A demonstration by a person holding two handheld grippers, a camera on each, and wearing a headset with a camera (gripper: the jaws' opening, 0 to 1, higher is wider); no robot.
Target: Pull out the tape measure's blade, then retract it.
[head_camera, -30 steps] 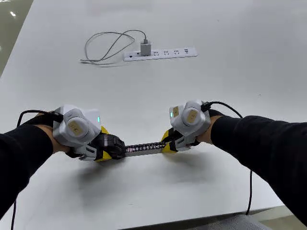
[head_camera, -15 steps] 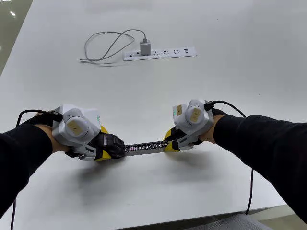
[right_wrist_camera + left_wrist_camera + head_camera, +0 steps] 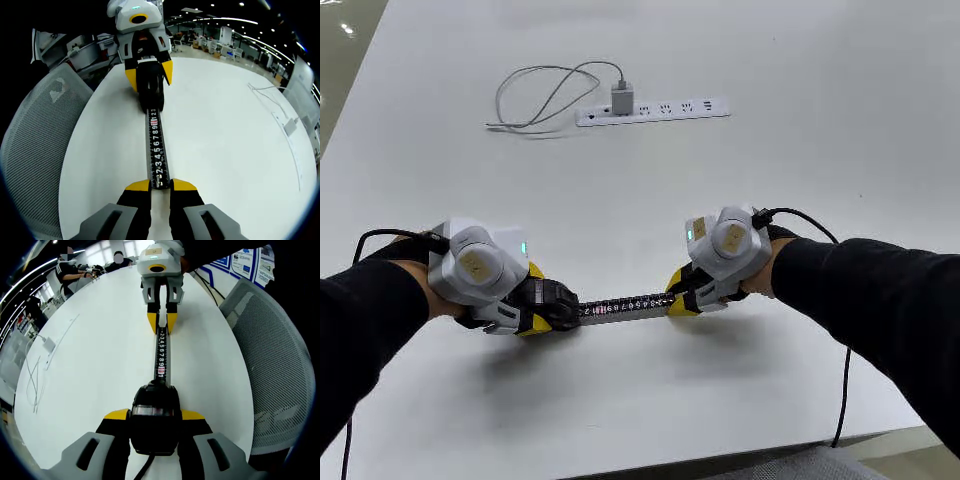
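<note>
Clamps the tape measure (image 3: pixel 155 416) in the left hand-held gripper (image 3: pixel 538 302), pinches the pulled-out blade (image 3: pixel 155 145) tip in the right hand-held gripper (image 3: pixel 160 186), over the desk (image 3: pixel 720 390).

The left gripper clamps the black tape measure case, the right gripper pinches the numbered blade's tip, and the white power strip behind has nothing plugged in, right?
Not quite. In the head view the white power strip has a white charger block plugged in near one end. The rest holds: left gripper on the black case, right gripper pinching the numbered blade at its tip.
</note>
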